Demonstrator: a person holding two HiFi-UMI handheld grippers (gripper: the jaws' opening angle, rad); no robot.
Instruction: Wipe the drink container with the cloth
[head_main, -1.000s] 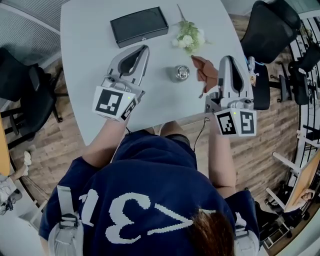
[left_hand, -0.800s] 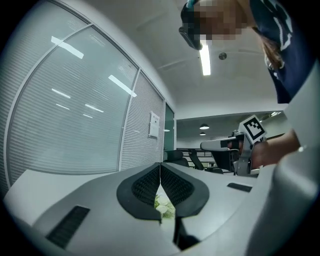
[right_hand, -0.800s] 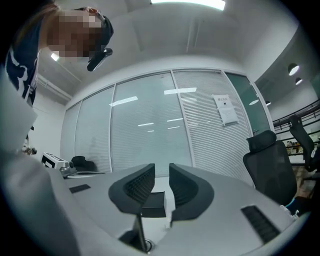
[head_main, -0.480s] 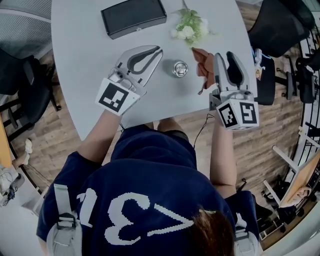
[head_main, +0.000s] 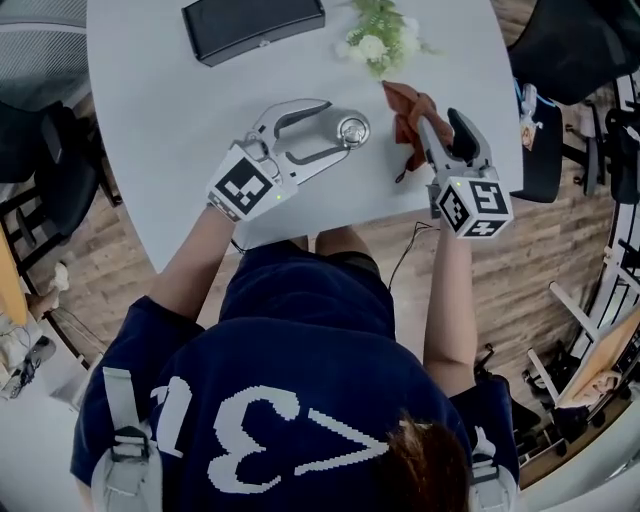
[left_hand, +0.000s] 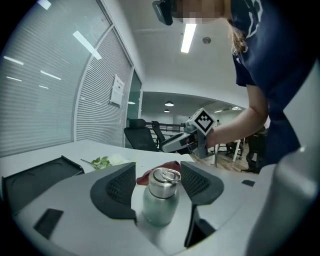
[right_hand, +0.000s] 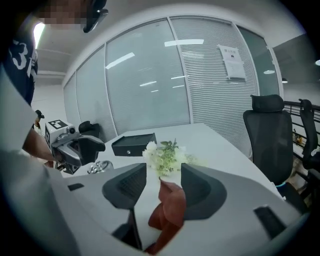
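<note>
1. Straddling the steel flask (left_hand: 160, 202) with the left gripper (head_main: 335, 128) is how I have things set. Its jaws have just been opening and stand wide, one pad on each side of the flask body. There is a gap on both sides and nothing is clamped. I take this as a line-up for steadying the flask during the wipe.
2. The flask stands upright on the grey table (head_main: 170, 120), ring lid uppermost. The rust-brown cloth (head_main: 405, 108) lies near it, not touching.
3. The right gripper (head_main: 440, 125) has also just been opening its jaws. The crumpled cloth rises between them, closer to one pad, but I see no squeeze on it.
4. The left forearm reaches in from the left, with the gripper low and almost level. The right gripper points away from the body, its nose dipped onto the cloth.
5. Both jaws look ready to close next, in my judgement.
</note>
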